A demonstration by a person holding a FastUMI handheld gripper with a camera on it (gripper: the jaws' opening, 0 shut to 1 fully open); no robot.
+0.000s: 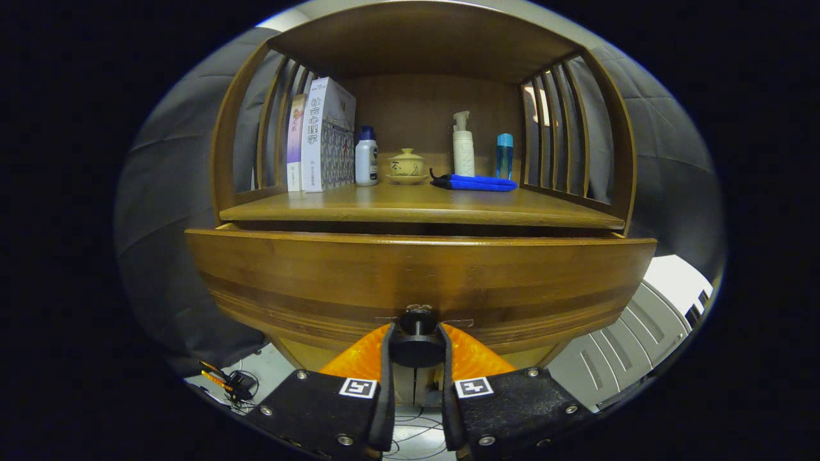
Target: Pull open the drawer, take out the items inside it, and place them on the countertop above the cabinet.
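Gripper (416, 351) on drawer knob
Jaws clamp round black knob (417, 346) at lower mid of brown wooden drawer front (416, 272); drawer slightly out below cabinet's wooden surface (419, 205).

The gripper (416, 349) has both fingers pressed on the drawer's knob (416, 347). The drawer front (416, 275) stands out from the countertop (419, 206), leaving a narrow dark gap. The countertop's front strip is bare; behind it stand 2 books (320, 137), 3 bottles (366, 157), a lidded cup (406, 166) and a blue cloth (475, 183).
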